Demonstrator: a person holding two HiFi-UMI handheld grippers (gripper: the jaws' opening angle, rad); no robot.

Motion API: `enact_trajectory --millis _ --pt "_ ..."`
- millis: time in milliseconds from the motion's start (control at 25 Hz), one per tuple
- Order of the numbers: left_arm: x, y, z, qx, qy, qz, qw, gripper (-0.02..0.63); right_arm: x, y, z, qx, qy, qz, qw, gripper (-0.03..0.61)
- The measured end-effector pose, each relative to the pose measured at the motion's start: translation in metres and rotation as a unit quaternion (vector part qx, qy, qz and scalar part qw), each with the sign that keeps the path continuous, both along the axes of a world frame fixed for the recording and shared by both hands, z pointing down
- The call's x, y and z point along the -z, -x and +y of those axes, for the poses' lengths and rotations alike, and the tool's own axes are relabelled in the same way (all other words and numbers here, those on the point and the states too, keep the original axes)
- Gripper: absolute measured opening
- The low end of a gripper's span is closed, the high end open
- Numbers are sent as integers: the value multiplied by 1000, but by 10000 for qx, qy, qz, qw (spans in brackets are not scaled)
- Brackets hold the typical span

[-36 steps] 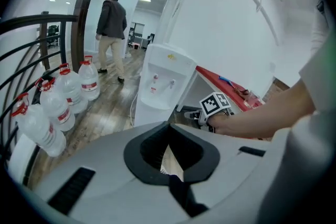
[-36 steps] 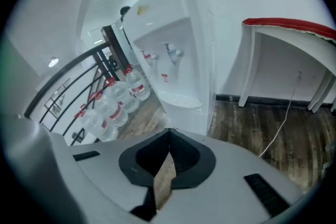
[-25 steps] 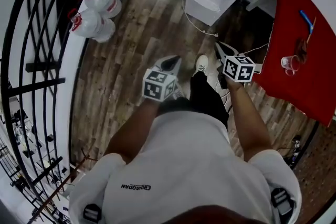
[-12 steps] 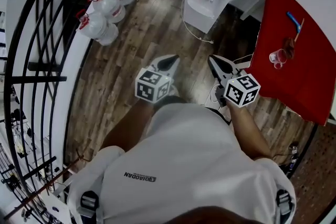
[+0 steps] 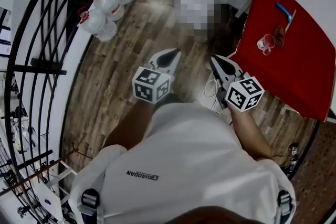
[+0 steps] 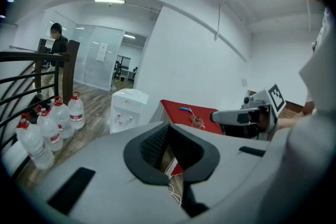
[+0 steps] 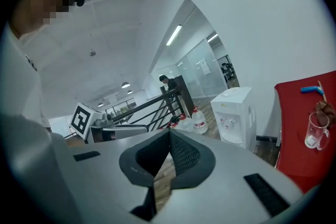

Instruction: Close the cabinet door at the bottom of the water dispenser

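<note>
A: How do the tongs stand?
B: The left gripper (image 6: 168, 124) and the right gripper (image 7: 169, 131) each have their jaws closed tip to tip, with nothing between them.
A: Where is the water dispenser (image 7: 234, 113)?
B: Well ahead on the wood floor (image 5: 131, 34), beside the red table (image 7: 299, 160). The head view blurs it. Both gripper views show it plainly, white.

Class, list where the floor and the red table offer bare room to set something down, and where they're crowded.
Free: wood floor between the water bottles and the water dispenser; the red table this side of the glass. Crowded: the bottles by the railing; the table's far end.
</note>
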State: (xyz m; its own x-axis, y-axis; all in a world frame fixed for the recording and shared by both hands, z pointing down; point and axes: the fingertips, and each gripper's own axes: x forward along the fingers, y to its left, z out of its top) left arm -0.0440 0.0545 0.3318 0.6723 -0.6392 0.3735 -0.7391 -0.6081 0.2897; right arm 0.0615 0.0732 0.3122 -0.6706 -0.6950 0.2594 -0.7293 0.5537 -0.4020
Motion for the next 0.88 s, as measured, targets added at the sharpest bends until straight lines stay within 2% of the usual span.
enact_trajectory --millis 360,600,880 --pt "14 -45 49 152 -116 176 9997 -3 11 -52 51 -59 -276 8 9996 21" --pt "9 -65 76 -4 -197 -28 9998 -3 10 -71 76 -126 -407 -39 9991 21" --pt "1 -61 91 115 -153 -187 9996 -3 -6 -76 100 -121 -338 117 9993 21"
